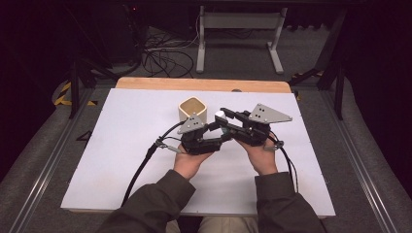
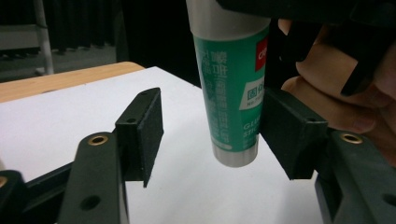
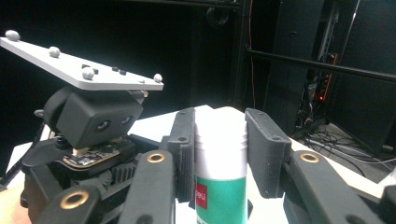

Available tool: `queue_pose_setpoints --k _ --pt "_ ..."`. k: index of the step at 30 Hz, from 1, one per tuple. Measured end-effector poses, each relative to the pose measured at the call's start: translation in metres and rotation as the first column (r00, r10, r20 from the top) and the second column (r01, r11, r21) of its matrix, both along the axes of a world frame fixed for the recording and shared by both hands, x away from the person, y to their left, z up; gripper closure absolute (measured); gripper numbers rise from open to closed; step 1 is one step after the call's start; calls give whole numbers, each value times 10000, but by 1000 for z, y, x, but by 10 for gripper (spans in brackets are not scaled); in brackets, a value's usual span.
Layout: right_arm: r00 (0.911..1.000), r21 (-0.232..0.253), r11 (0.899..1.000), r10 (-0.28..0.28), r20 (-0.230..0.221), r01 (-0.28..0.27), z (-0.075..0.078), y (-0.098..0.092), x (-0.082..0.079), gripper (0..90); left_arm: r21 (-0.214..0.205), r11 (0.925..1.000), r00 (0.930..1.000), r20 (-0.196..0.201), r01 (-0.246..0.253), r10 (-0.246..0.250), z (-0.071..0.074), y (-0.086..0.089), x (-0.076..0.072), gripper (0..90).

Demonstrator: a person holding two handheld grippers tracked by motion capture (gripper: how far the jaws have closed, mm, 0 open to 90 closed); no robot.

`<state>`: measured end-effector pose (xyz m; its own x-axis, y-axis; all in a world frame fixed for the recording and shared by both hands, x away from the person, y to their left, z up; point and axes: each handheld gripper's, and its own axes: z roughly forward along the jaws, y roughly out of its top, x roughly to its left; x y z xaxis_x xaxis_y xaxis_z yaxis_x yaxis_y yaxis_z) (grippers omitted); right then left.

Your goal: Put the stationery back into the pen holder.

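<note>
Right tool (image 3: 219, 154) around green glue stick (image 2: 232, 88), "GLUE" lettering on its label

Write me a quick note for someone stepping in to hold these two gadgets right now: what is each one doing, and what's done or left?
Right gripper: shut on the green and white glue stick, clamped around its white cap end and holding it above the white table.
Left gripper: open around the stick's lower end; one pad touches the tube, the other stands apart.
Beige square cup: upright on the table, just beyond the grippers.
Done: stick lifted and brought between the left jaws.
Left: probably close the left grip on the body, perhaps to pull the cap off.
</note>
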<state>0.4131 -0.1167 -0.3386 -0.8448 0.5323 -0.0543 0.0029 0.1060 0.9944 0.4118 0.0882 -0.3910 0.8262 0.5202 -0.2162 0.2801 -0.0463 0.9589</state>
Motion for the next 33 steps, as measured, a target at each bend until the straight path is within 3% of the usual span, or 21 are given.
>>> queue_pose_setpoints --k 4,9,16,24,33 --pt "10000 161 9999 23 4 -23 -2 1 0 658 -300 9995 9998 -165 112 -117 -1 -1 2 474" --pt "10000 240 9997 -49 83 47 -4 1 0 658 -359 9990 9997 -5 253 -253 0 0 1 638" --pt "9998 384 9993 -51 173 44 -3 1 -2 655 -227 9993 9995 43 299 -299 2 3 2 653" --pt "9991 319 9995 -49 -416 62 -8 -1 2 612 550 9985 9999 117 48 -54 0 4 2 654" --pt "9975 265 9994 -202 -677 220 -10 -5 2 554 793 9964 9994 202 -296 281 1 8 5 655"
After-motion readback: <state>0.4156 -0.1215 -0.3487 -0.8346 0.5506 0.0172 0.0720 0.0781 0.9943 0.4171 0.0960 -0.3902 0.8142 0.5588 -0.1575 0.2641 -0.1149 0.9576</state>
